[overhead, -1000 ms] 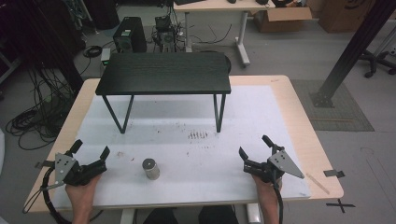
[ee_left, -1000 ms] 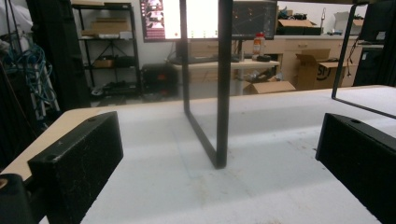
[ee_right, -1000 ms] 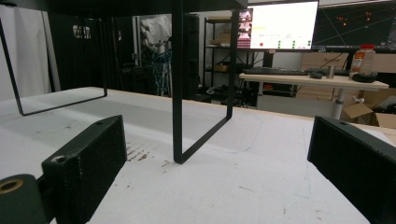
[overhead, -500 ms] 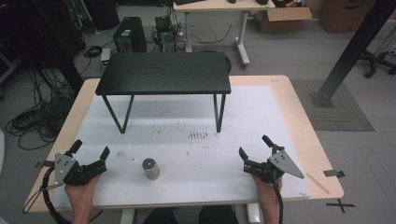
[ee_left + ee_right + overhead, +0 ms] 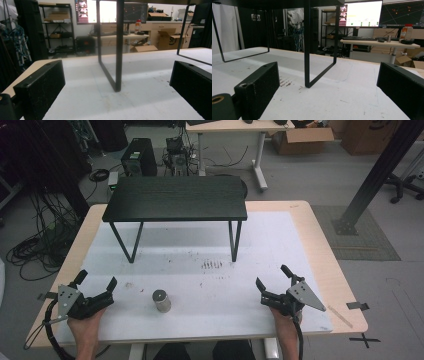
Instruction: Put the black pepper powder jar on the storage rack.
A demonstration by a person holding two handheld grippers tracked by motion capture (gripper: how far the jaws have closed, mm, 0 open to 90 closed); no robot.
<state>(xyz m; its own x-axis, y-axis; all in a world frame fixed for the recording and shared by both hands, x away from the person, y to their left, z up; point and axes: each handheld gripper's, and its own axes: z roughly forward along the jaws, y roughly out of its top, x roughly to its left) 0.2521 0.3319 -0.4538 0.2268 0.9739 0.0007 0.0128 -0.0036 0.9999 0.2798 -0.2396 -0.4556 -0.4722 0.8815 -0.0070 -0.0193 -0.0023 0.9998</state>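
A small metal cylinder (image 5: 161, 300) stands upright on the white mat (image 5: 200, 285), near the front edge. My left gripper (image 5: 97, 279) rests at the front left of the mat, open, a hand's width to the left of the cylinder, with nothing between its jaws. At the front right my right gripper (image 5: 271, 275) is also open and holds nothing. In the left gripper view the left gripper (image 5: 116, 75) points at a leg (image 5: 119, 50) of the black stand. In the right gripper view the right gripper (image 5: 328, 77) faces the stand's other leg (image 5: 307, 50).
A low black stand (image 5: 175, 197) on thin metal legs occupies the back half of the wooden table (image 5: 320, 250). Dark scuff marks (image 5: 212, 265) lie on the mat in front of it. Beyond the table are a desk (image 5: 230, 126), cables and cardboard boxes.
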